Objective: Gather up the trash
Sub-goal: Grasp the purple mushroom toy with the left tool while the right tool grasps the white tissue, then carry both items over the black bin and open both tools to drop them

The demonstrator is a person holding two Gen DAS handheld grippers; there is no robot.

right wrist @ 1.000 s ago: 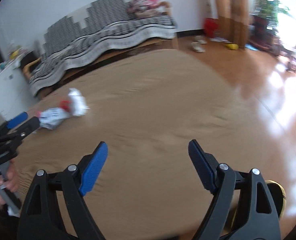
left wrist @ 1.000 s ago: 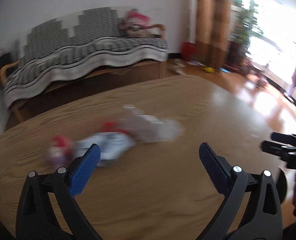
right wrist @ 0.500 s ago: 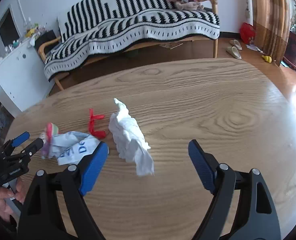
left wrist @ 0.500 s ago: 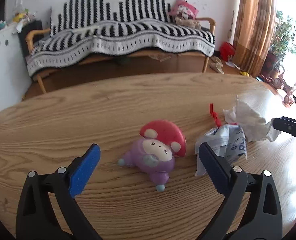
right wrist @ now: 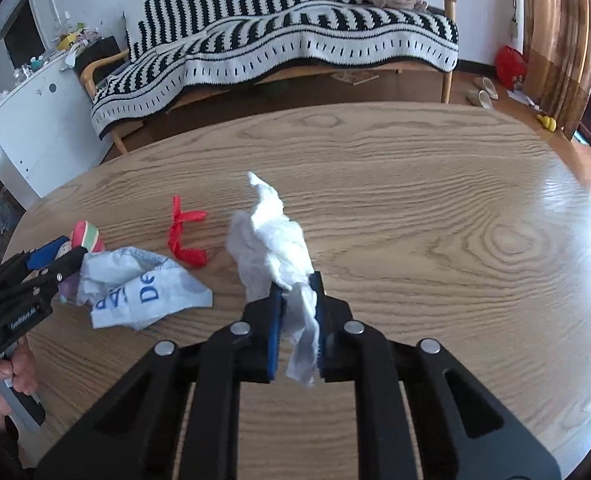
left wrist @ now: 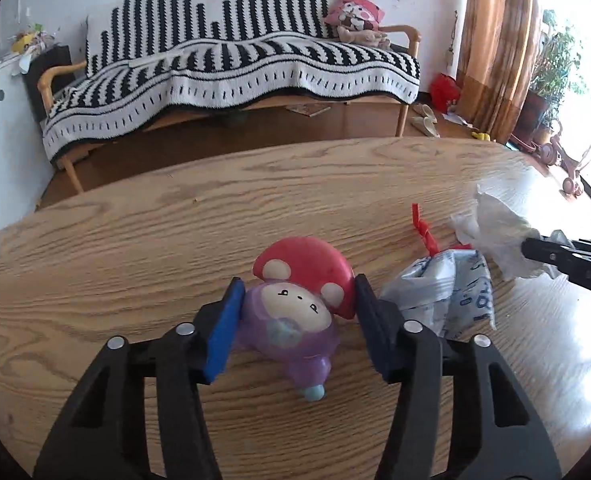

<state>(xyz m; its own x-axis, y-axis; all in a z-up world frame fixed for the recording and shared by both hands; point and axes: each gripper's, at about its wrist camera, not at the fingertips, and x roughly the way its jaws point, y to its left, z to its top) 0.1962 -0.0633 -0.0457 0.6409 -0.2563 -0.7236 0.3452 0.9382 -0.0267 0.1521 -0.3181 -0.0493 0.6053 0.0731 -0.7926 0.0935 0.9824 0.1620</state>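
Fingers [right wrist: 276, 312] closing on crumpled white tissue [right wrist: 273, 240]; glossy rounded mushroom toy [left wrist: 299, 296] gripped.

This is a lived-in home living room: a wooden-armed sofa [left wrist: 231, 80] draped in a black-and-white striped throw stands against a white wall, with a pink plush toy [left wrist: 355, 20] on its right end. Orange-brown curtains [left wrist: 495, 40] hang beside a bright window with potted plants [left wrist: 555, 60], slippers [left wrist: 425, 118] lie on the wood floor, and a child's tricycle [left wrist: 551, 152] stands near the plants. In front is an oval wood-grain table [right wrist: 415, 200], and a white cabinet [right wrist: 35, 128] with clutter on top stands at the left.
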